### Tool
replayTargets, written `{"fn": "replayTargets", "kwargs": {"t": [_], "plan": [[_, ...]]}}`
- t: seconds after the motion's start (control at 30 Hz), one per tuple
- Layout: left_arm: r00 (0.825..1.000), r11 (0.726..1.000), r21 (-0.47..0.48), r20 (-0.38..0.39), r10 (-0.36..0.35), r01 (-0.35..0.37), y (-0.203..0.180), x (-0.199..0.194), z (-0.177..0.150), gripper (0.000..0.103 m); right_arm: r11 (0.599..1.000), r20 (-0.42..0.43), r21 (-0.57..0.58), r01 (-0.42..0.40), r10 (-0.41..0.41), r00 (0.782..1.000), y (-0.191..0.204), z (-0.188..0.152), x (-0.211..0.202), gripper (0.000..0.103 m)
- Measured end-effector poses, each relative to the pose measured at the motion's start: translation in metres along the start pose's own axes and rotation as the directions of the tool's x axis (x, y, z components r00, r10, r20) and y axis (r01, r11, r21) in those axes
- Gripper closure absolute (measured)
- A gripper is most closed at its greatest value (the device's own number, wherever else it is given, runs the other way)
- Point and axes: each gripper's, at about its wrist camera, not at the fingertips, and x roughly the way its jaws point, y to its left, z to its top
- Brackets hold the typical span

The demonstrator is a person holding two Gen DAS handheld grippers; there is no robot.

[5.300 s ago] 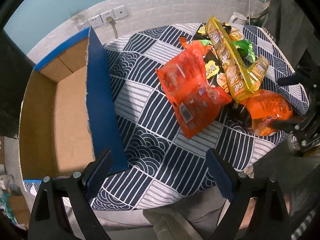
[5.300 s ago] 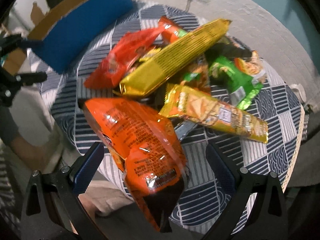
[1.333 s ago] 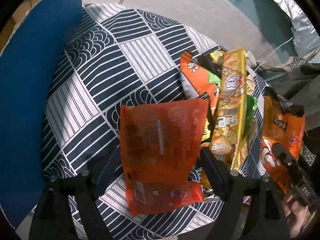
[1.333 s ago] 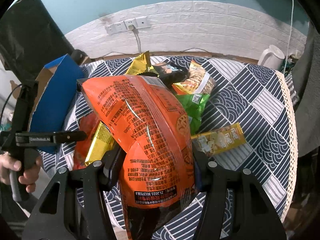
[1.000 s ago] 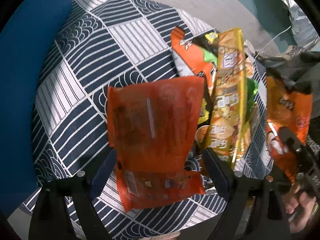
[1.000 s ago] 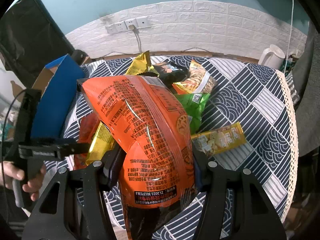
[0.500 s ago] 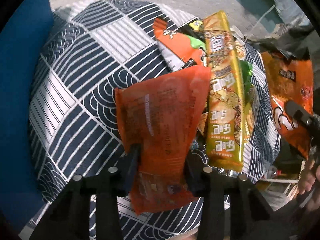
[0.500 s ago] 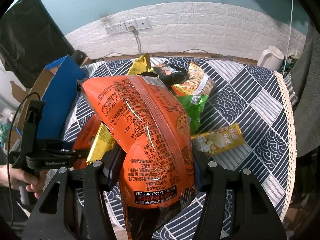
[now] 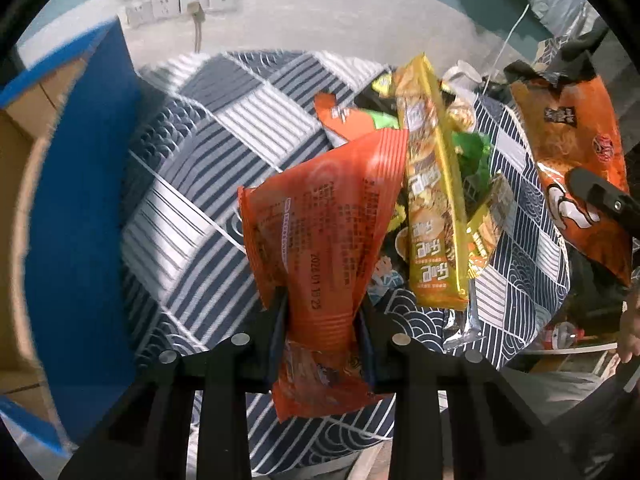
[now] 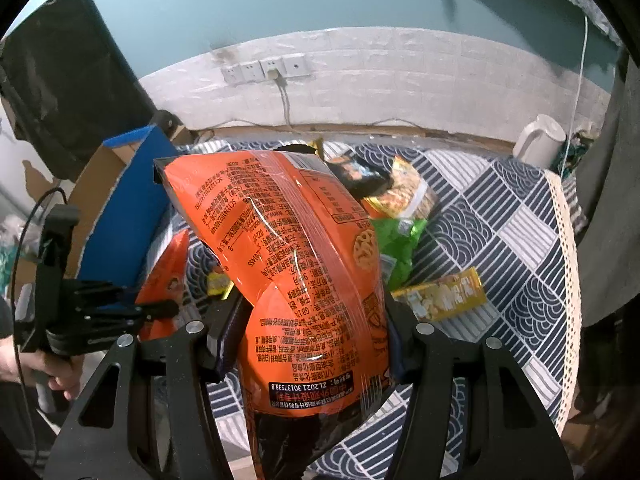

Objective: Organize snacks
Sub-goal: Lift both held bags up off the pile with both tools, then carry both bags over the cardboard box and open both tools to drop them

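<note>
My left gripper [image 9: 322, 320] is shut on a flat red-orange snack packet [image 9: 324, 220] and holds it lifted above the table. My right gripper [image 10: 310, 332] is shut on a big orange chip bag [image 10: 288, 264], held up in the air; that bag also shows in the left wrist view [image 9: 572, 160]. The left gripper with its red packet [image 10: 166, 276] shows at the left of the right wrist view. A pile of snacks lies on the table: a long yellow packet [image 9: 432, 196], a green bag [image 10: 396, 240] and a small yellow packet [image 10: 444, 294].
An open cardboard box with blue outer walls [image 9: 84, 216] stands at the table's left; it also shows in the right wrist view [image 10: 124, 216]. The table has a navy and white patterned cloth [image 9: 192, 216]. A white kettle [image 10: 538, 140] stands at the back right. Wall sockets [image 10: 266, 68] are behind.
My left gripper closed on the red packet and lifted it off the table, tilting the view up toward the wall. My right gripper has kept holding the orange bag still.
</note>
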Motion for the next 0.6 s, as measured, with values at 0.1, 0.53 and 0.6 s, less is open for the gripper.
{"fn": "replayTargets", "kwargs": {"t": [0.1, 0.53, 0.6], "plan": [[0.999, 1.000, 0.017, 0.040, 0.016, -0.017, 0.001, -0.018, 0.000, 0.072, 1.000, 0.011, -0.012, -0.004, 0.005, 1.000, 0.009, 0.004, -0.004, 0.046], [0.971, 0.990, 0.057, 0.210, 0.117, -0.132, 0.023, -0.099, 0.010, 0.072, 0.996, 0.034, -0.075, -0.040, 0.043, 0.998, 0.065, 0.033, -0.011, 0.046], [0.965, 0.989, 0.051, 0.232, 0.125, -0.140, 0.030, -0.110, 0.011, 0.072, 0.995, 0.037, -0.087, -0.046, 0.049, 0.998, 0.078, 0.039, -0.010, 0.046]]}}
